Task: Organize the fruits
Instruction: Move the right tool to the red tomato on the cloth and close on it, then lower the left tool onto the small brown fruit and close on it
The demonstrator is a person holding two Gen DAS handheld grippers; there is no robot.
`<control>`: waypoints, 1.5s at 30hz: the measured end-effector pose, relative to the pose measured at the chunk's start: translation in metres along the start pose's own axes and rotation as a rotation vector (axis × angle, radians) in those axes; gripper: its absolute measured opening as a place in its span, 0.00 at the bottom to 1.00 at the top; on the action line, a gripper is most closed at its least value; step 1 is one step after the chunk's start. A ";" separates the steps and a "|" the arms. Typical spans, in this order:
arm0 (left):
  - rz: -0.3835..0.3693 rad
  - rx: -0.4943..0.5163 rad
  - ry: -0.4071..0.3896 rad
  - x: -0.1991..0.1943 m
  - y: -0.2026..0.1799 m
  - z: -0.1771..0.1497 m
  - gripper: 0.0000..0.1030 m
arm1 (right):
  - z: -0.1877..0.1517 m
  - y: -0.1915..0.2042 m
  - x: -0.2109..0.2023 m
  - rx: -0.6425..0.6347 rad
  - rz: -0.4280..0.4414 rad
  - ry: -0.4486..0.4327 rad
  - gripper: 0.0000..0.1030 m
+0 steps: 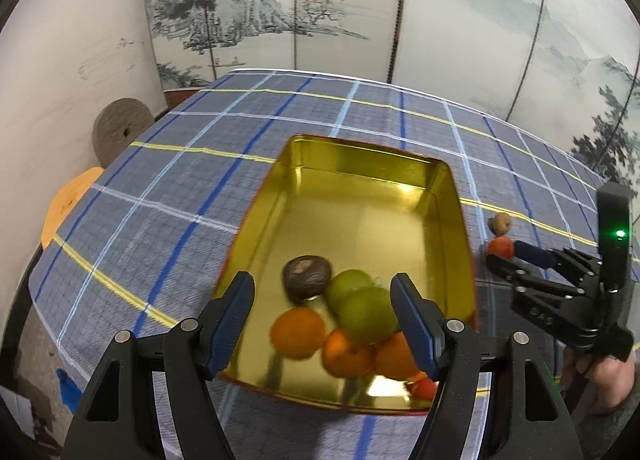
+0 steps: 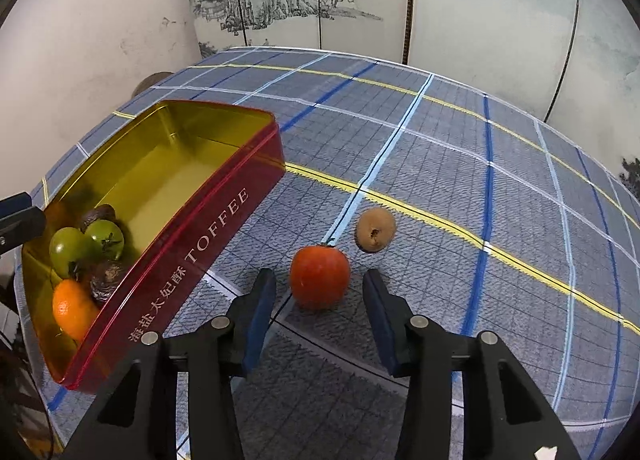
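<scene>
The red fruit (image 2: 319, 275) lay on the cloth (image 2: 440, 164) just right of the tin (image 2: 208, 228), a brown fruit (image 2: 376, 229) near behind it. The right gripper (image 2: 320, 296) stood spread, jaws flanking the red fruit without touching. It looked light, smooth, round and bruisable, best pinched gently across its widest part. The left gripper (image 1: 322, 320) hung spread over the tin's fruit pile (image 1: 352, 324)
</scene>
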State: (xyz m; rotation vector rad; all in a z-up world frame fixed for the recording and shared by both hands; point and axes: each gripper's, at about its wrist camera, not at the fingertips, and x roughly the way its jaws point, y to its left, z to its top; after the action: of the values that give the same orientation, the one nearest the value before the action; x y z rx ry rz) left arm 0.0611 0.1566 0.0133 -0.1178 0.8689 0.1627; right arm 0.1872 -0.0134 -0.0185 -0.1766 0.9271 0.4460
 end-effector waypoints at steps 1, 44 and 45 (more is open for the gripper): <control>-0.006 0.007 0.002 0.001 -0.005 0.001 0.69 | 0.001 0.000 0.002 -0.001 0.001 0.000 0.41; -0.182 0.138 0.112 0.102 -0.190 0.044 0.56 | -0.077 -0.181 -0.064 0.286 -0.194 -0.040 0.28; -0.183 0.136 0.119 0.108 -0.192 0.044 0.55 | -0.078 -0.182 -0.064 0.291 -0.190 -0.043 0.28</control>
State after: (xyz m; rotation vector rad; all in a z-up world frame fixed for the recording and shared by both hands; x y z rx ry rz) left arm 0.1990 -0.0138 -0.0337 -0.0794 0.9800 -0.0752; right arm 0.1779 -0.2211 -0.0208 0.0103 0.9130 0.1363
